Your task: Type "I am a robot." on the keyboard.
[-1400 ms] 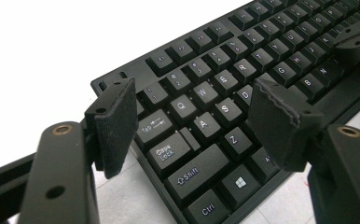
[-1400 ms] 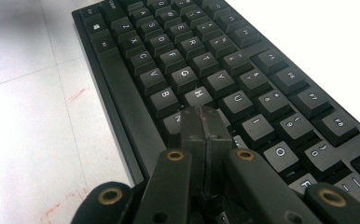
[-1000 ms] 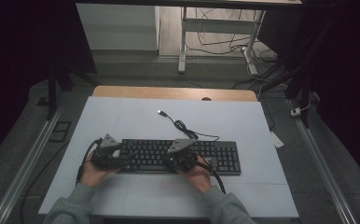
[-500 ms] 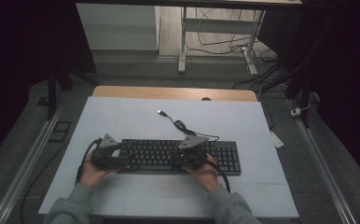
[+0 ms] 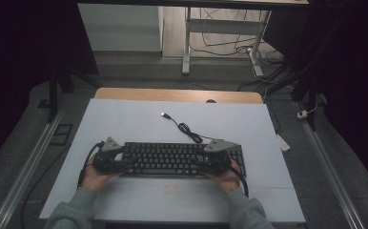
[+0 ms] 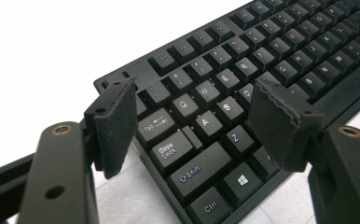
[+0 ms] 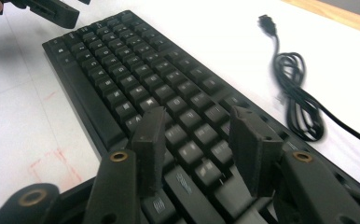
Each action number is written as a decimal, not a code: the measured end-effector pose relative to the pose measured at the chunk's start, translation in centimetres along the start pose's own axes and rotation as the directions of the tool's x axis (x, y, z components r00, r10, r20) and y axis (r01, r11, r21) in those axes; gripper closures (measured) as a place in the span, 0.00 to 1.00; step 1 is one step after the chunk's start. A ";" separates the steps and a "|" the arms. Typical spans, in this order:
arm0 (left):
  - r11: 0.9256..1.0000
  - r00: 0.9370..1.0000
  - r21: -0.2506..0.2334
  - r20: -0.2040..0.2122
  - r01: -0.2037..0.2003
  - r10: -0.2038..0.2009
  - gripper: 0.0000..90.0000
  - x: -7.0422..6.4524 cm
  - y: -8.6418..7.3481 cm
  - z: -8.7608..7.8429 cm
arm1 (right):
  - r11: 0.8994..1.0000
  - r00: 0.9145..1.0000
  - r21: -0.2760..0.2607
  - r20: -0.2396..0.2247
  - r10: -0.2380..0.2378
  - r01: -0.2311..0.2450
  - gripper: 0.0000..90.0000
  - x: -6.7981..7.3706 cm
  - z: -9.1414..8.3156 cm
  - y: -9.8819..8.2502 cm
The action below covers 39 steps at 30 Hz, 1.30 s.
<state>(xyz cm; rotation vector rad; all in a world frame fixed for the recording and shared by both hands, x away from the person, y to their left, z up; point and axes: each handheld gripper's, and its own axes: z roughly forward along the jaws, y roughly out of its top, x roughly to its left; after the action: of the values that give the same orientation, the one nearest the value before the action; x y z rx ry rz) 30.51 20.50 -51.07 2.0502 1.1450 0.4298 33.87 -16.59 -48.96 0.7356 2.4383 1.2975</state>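
free: table [image 5: 125, 119] beyond keyboard [image 5: 172, 157] | obstacle: coiled cable [image 5: 187, 129] (behind keyboard's right half)

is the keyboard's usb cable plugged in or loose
Loose. The cable runs from the keyboard in a small bundle, and its USB plug lies bare on the white table, joined to nothing.

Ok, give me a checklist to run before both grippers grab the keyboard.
1. Left gripper open, jaws astride the keyboard's left end: ok.
2. Right gripper jaws have just been opening, keys between them, nothing clamped: ok.
3. Right jaws astride the keyboard's edge: not ok, they hang over the keys.
4. Cable clear of both grippers: ok.
5. Keyboard flat on the table: ok.
6. Pads touching keys: cannot tell.
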 end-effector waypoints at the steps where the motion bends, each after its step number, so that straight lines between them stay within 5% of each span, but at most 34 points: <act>1: 1.000 1.000 0.000 0.001 0.000 0.000 0.36 0.0 0.0 0.0 | 1.000 1.000 -0.004 0.009 -0.002 0.002 0.61 -0.1 -0.4 -0.2; 12: 1.000 1.000 0.001 0.000 -0.012 0.012 0.36 -0.1 0.0 0.1 | 0.999 0.997 -0.024 0.067 0.043 -0.042 0.59 -1.7 -4.1 -2.5; 31: 0.999 0.999 -0.032 0.003 -0.037 0.037 0.38 -1.0 0.3 -0.2 | 0.999 0.998 -0.014 0.058 0.030 -0.029 0.58 -2.0 -3.6 -2.5; 39: 0.996 0.997 -0.080 0.069 -0.037 0.043 0.52 -2.0 0.7 -0.5 | 1.000 0.998 0.002 0.061 0.018 -0.018 0.58 -1.9 -3.3 -2.5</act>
<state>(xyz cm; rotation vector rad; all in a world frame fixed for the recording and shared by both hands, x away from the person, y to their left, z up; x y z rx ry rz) 29.56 18.80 -50.08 2.0072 1.0307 0.4123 33.15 -21.11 -49.16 0.7877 2.3906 1.2602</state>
